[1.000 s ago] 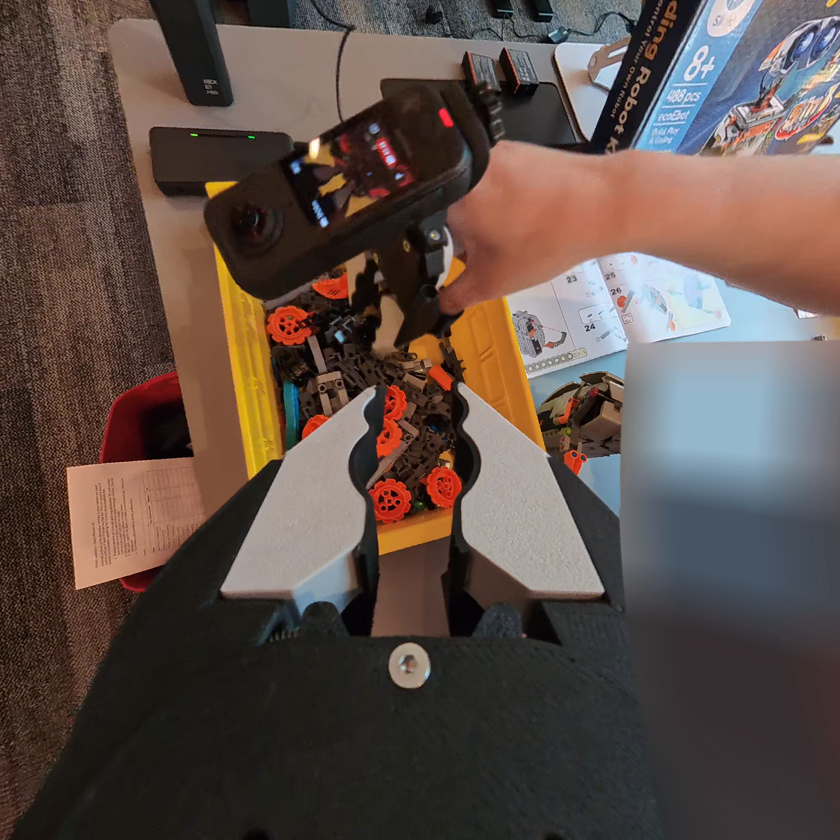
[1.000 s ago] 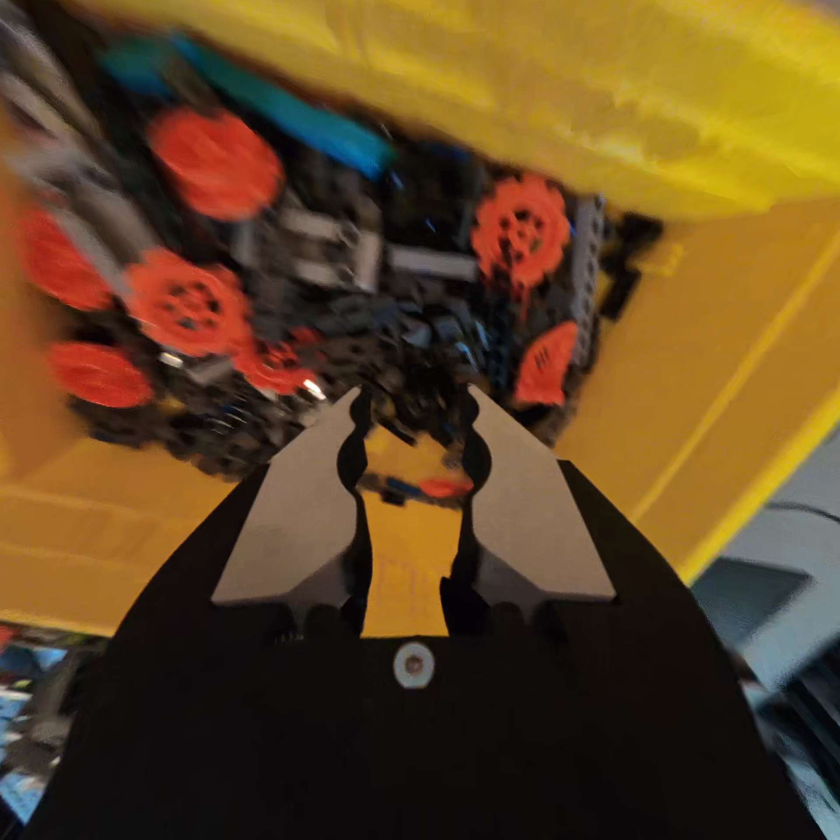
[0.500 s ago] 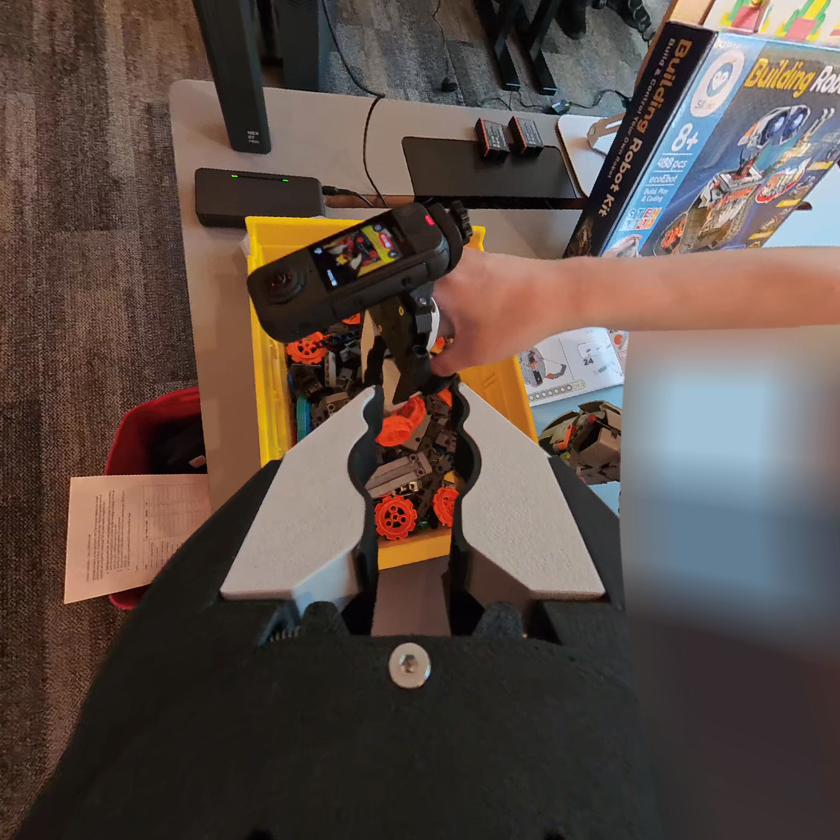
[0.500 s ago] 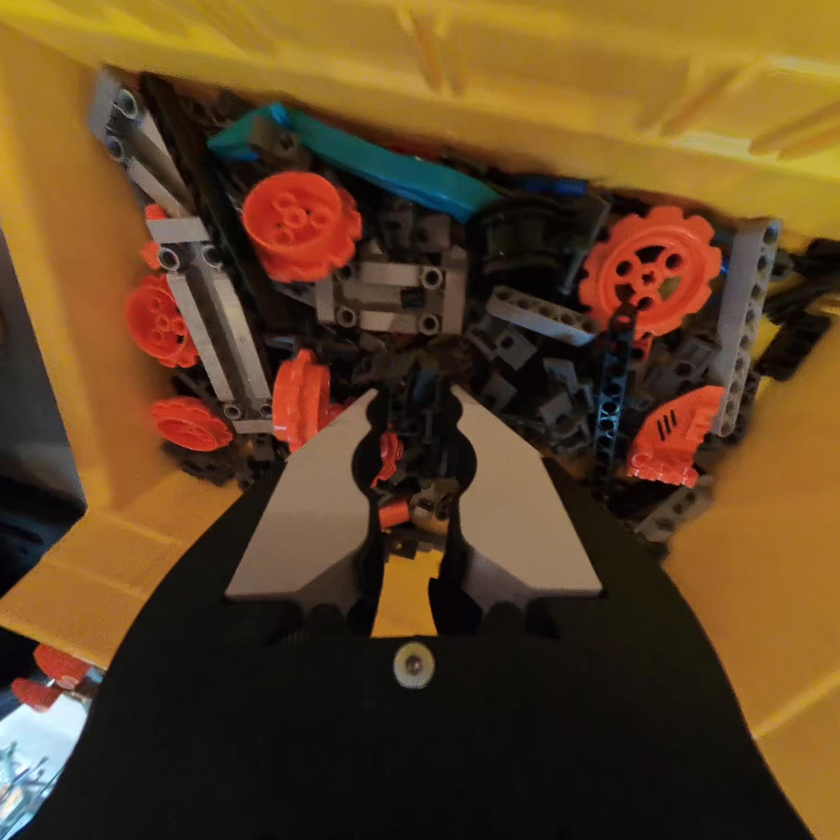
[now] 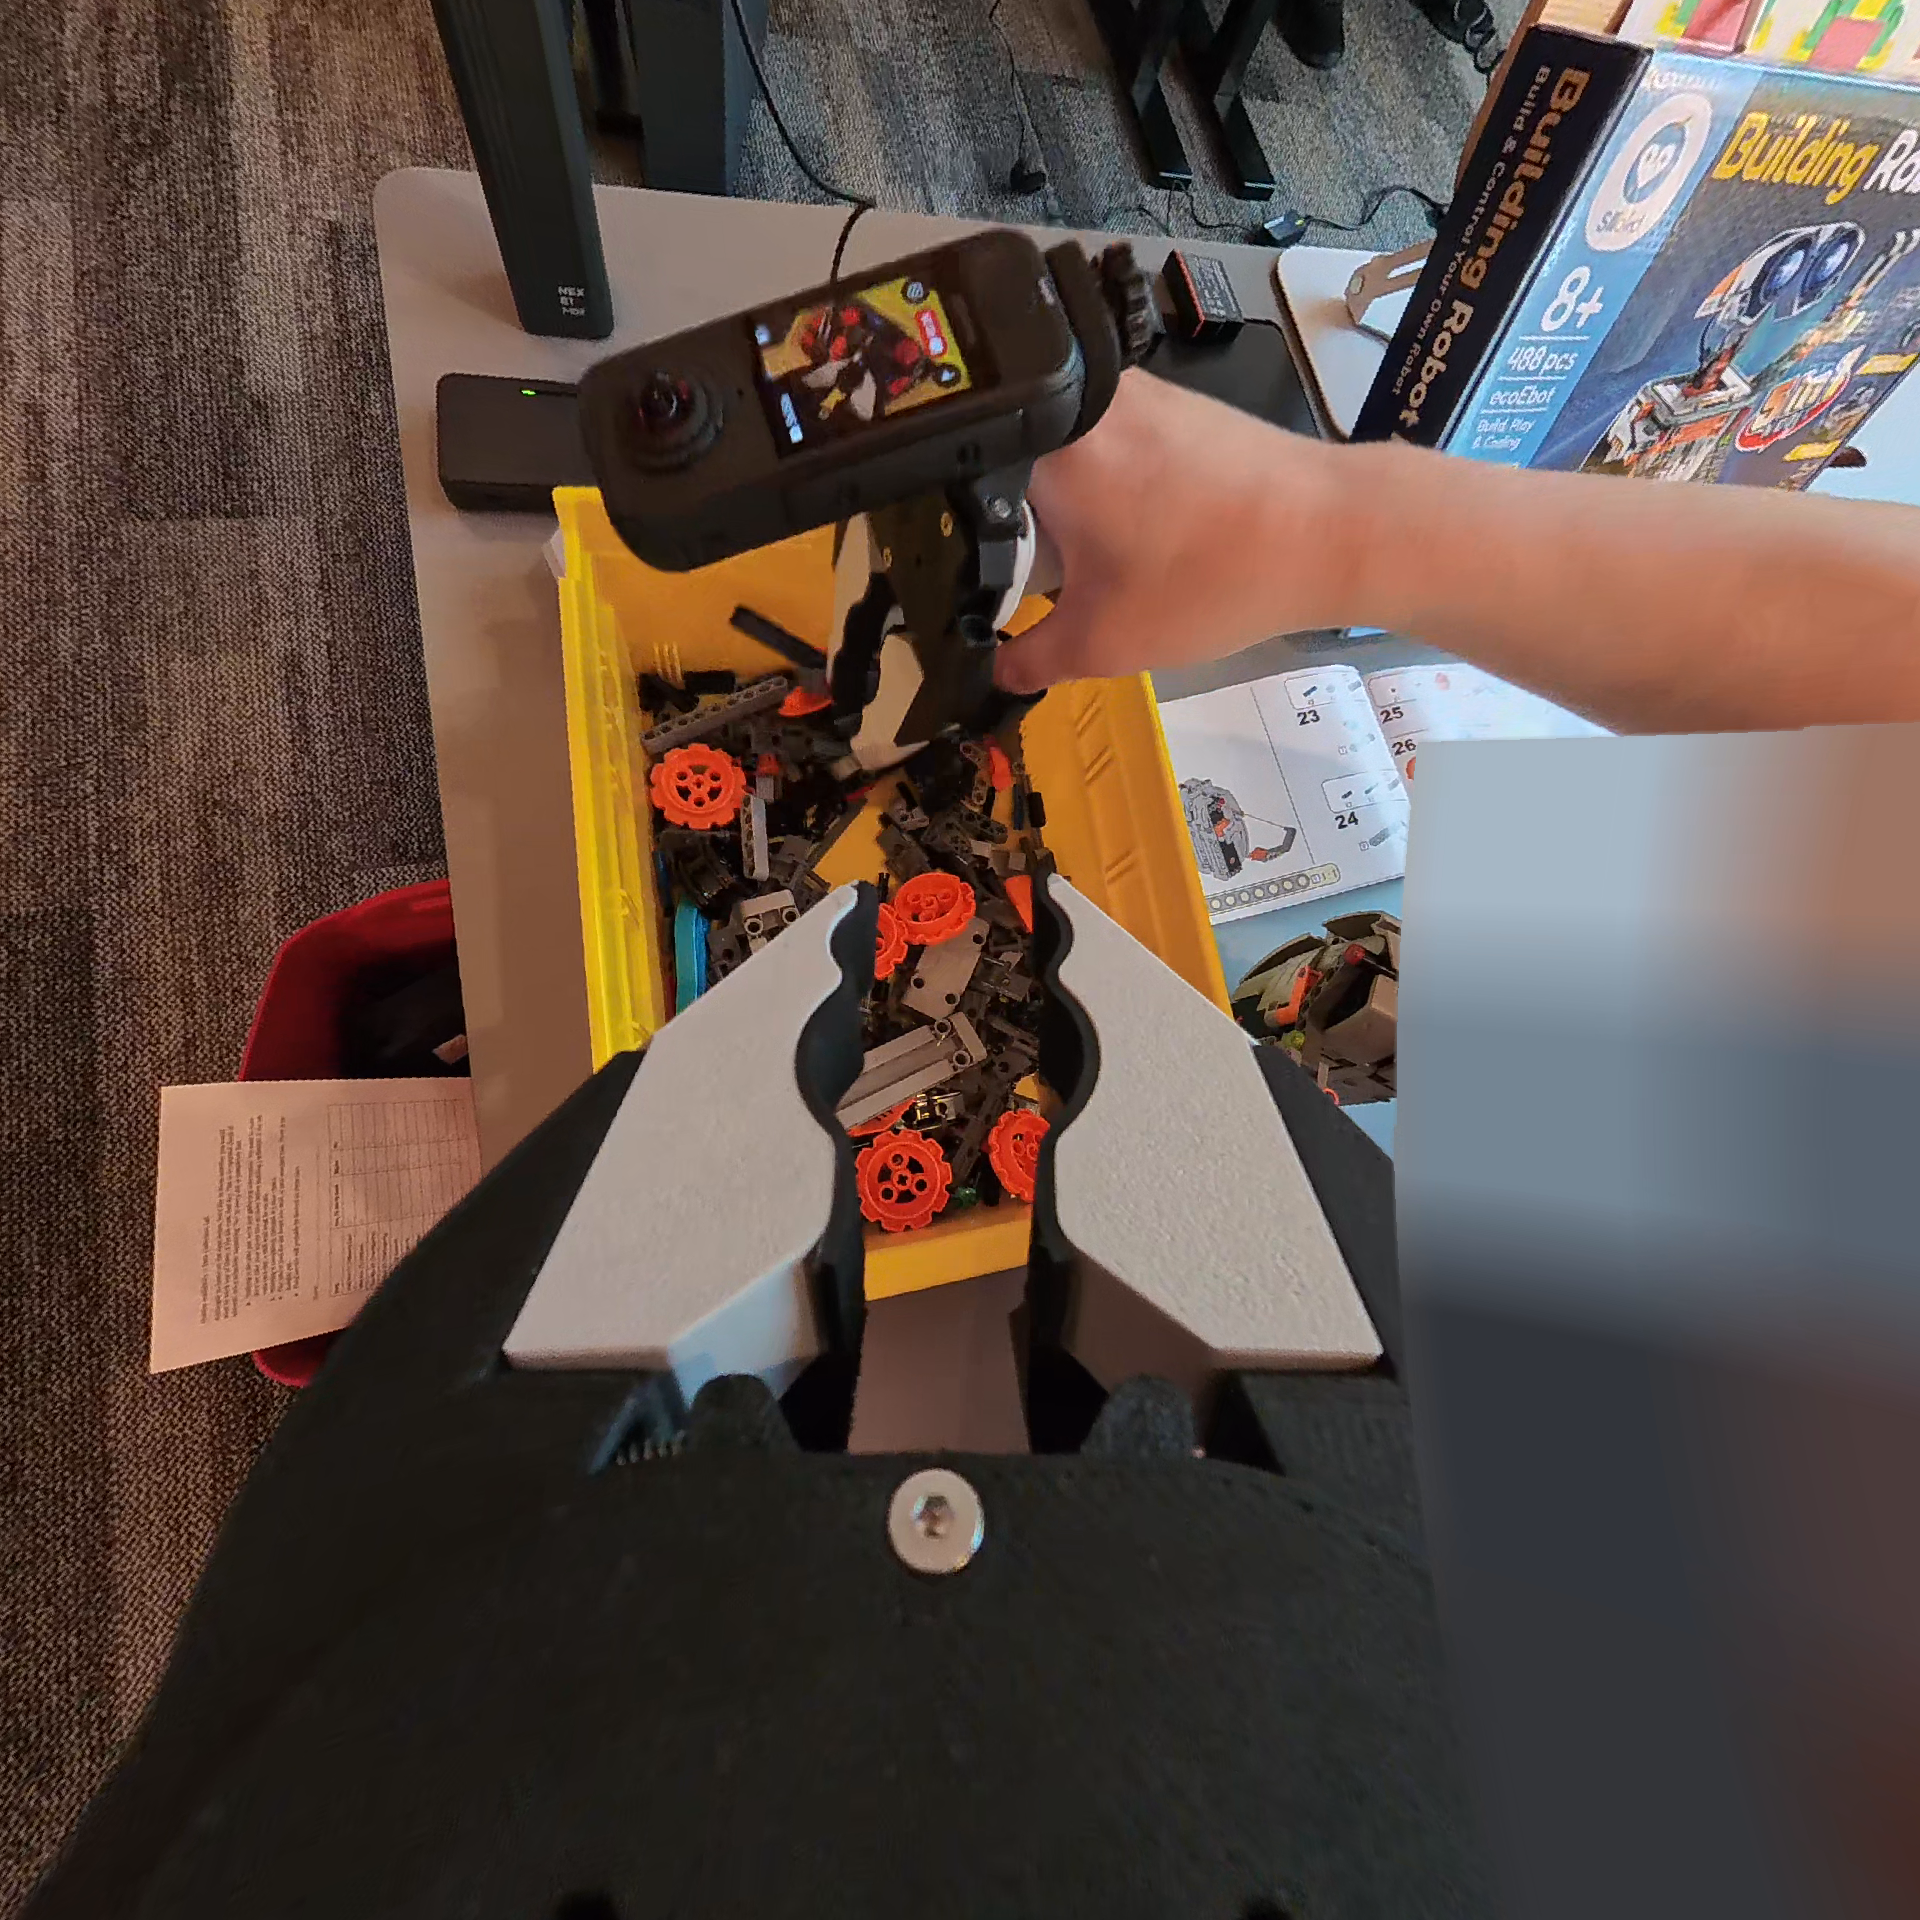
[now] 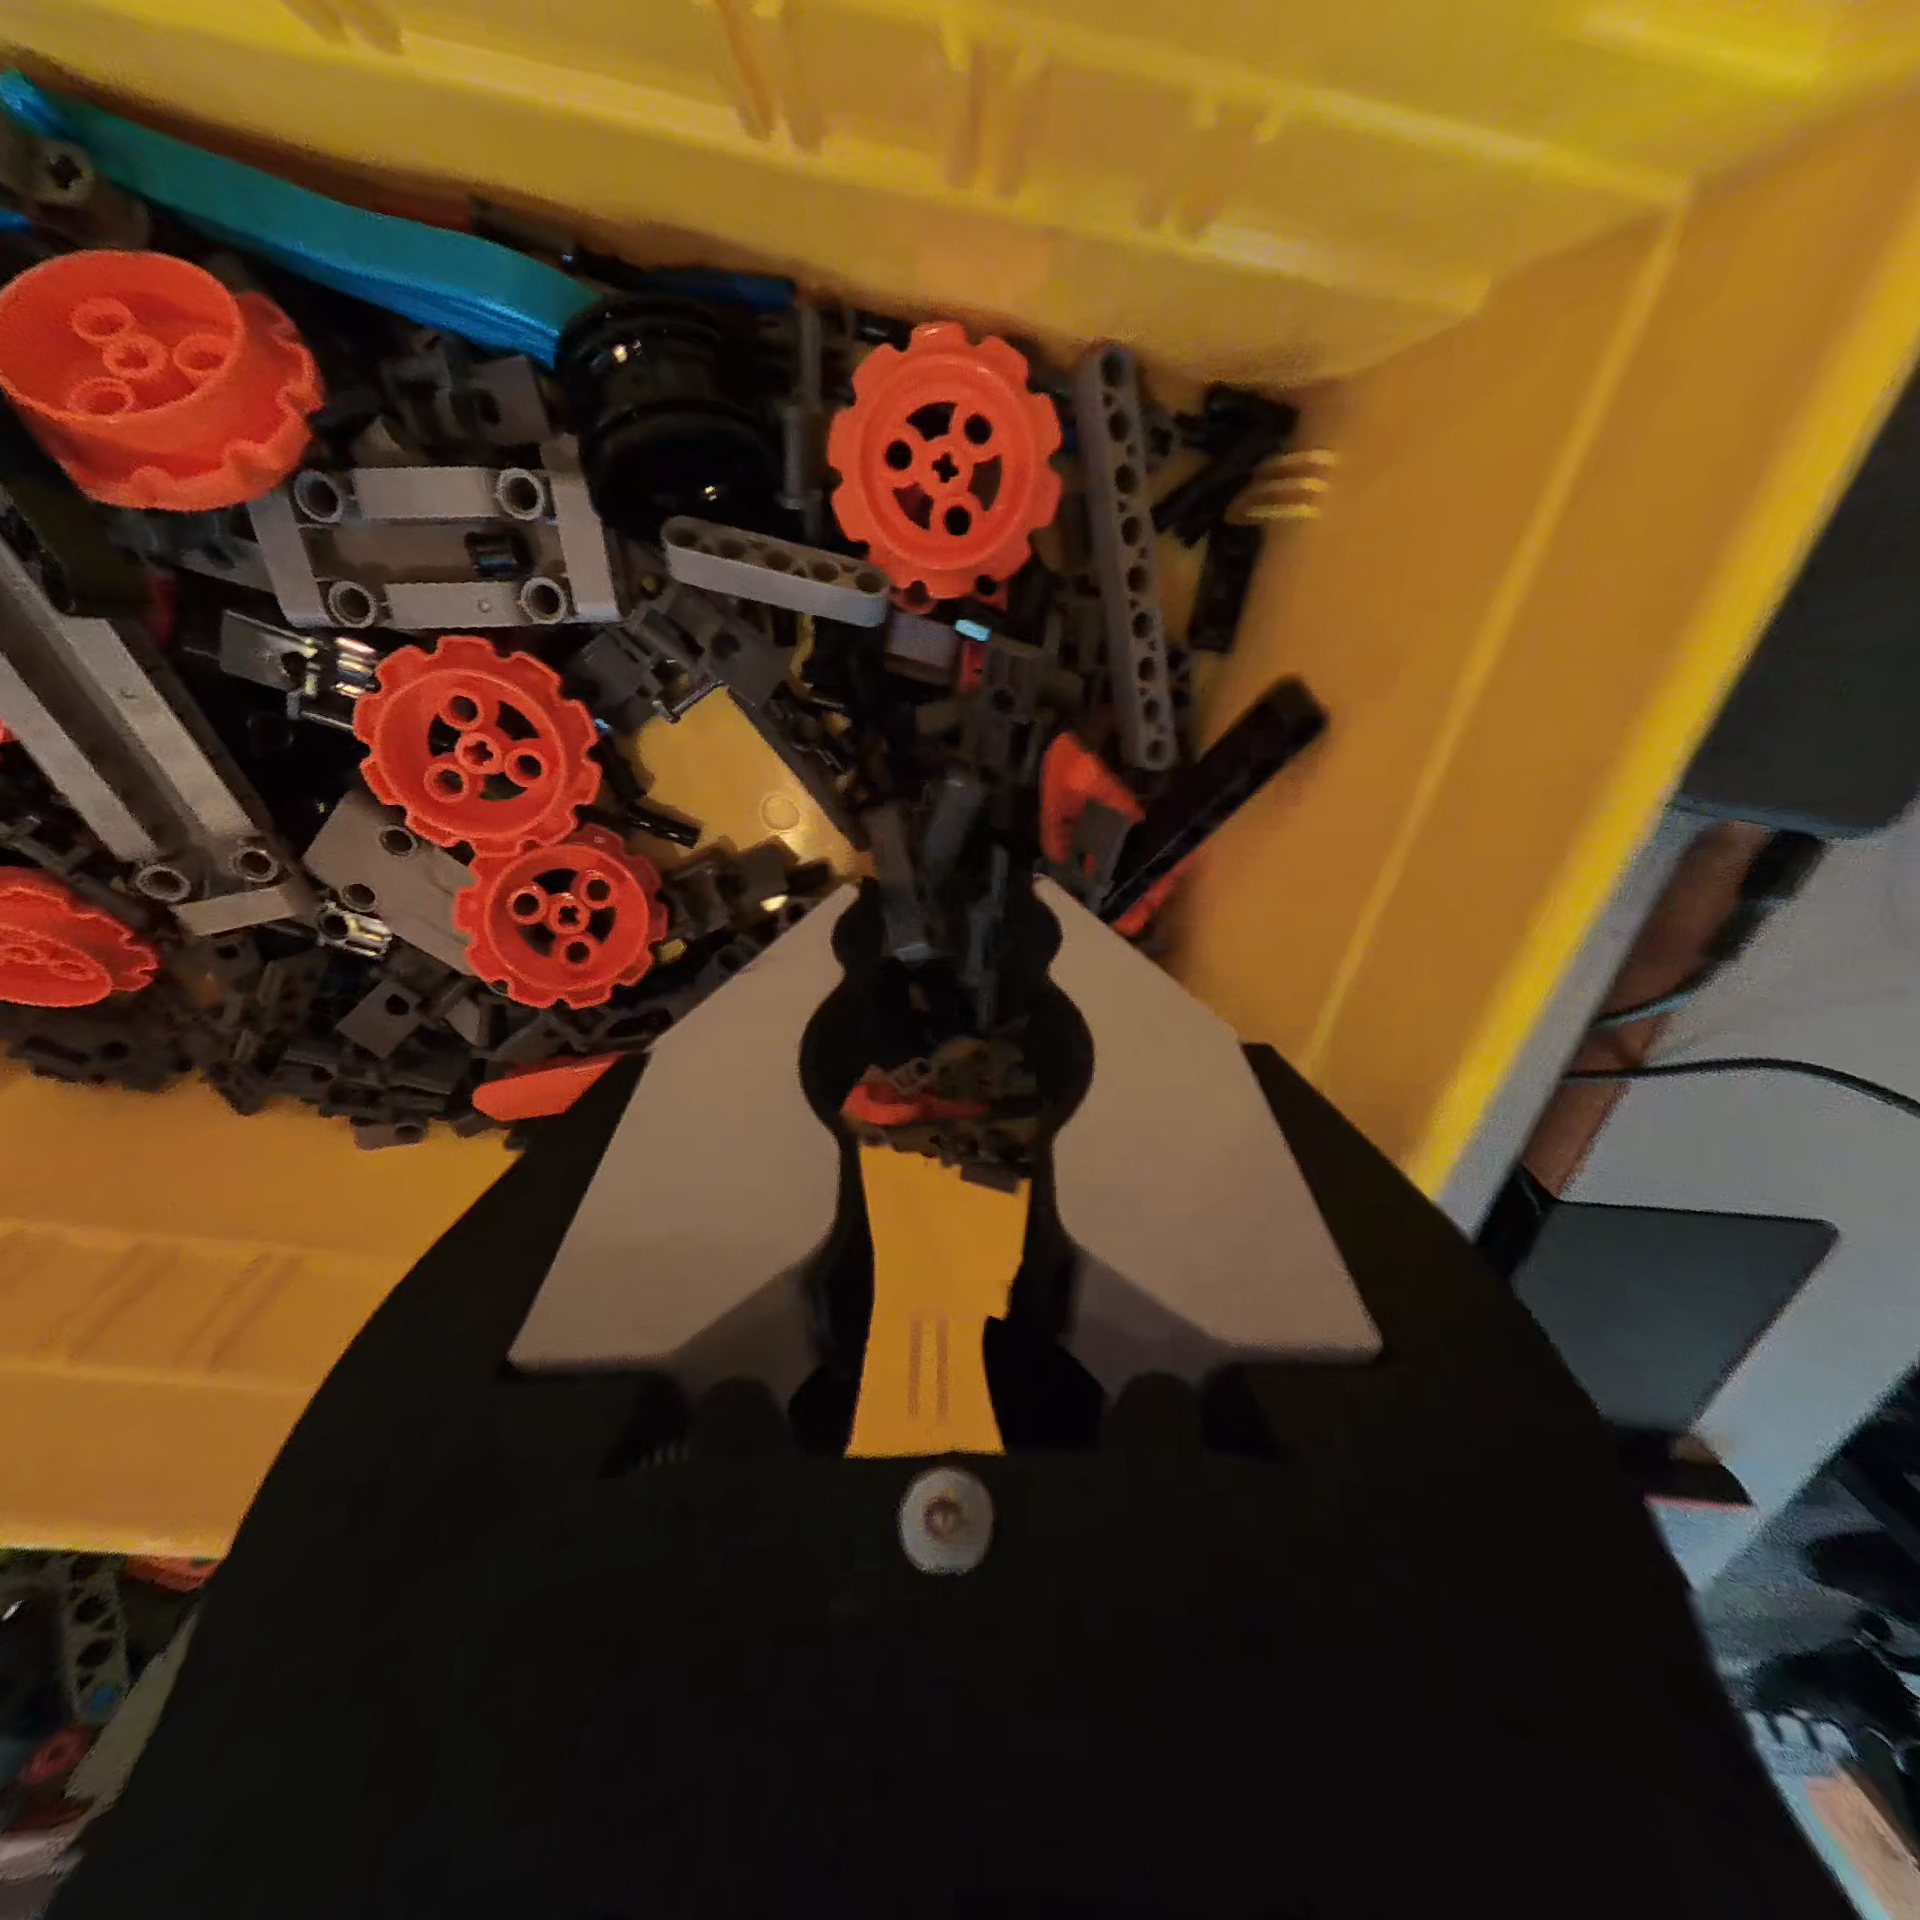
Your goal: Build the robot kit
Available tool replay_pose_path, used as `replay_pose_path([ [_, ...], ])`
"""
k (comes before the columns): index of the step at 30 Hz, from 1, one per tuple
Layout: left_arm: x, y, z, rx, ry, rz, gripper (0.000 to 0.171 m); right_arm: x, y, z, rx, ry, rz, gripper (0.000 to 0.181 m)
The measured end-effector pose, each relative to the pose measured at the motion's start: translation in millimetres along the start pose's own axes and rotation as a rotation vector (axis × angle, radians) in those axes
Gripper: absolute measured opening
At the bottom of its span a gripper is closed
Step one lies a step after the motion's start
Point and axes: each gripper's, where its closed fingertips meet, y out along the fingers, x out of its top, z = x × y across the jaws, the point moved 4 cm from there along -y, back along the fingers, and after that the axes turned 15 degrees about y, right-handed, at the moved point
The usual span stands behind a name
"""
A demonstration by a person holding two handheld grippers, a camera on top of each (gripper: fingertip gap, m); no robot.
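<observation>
A yellow bin [image 5: 613, 831] on a grey table holds a pile of small building pieces: several orange gear wheels [image 5: 696, 784], grey beams and dark connectors. My left gripper [image 5: 951, 894] is open and empty, hovering above the near end of the bin. A hand [image 5: 1143, 551] holds my right gripper [image 5: 883, 743] down into the far end. In the right wrist view my right gripper [image 6: 948, 894] is open, its tips among dark small pieces near the bin's wall [image 6: 1455, 623]. An orange gear wheel [image 6: 945, 468] and a teal strip [image 6: 312, 249] lie beyond.
A kit box [image 5: 1662, 260] stands at the back right. An open instruction booklet [image 5: 1288, 790] and a partly built model [image 5: 1320, 997] lie right of the bin. A black device [image 5: 499, 447] sits behind it. A red bin [image 5: 353, 987] and a paper sheet [image 5: 301, 1216] are on the floor. There is about 20 cm between the tips of the two grippers.
My right gripper has shifted across the pile toward the far end and corner wall of the bin, still open. The left wrist view has come closer over the bin.
</observation>
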Motion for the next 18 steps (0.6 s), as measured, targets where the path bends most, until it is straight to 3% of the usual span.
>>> replay_pose_path([
  [3, 0, 1, -1, 0.000, 0.003, 0.004, 0.027, 9, -16, -2, -0.028, -0.020, -0.066, 0.033],
  [8, 0, 1, -1, 0.000, 0.007, 0.005, 0.028, 24, -32, 43, 0.178, -0.107, -0.174, 0.056],
  [11, 0, 0, 0, 0.005, 0.004, 0.001, 0.027, 31, -21, 69, 0.253, -0.167, -0.176, 0.073],
  [14, 1, -8, 8, 0.047, -0.019, -0.034, 0.025, 38, 4, 82, 0.295, -0.117, -0.125, 0.088],
  [18, 2, -16, 20, 0.075, -0.083, -0.092, 0.024, 32, 23, 81, 0.236, -0.139, -0.068, 0.071],
])
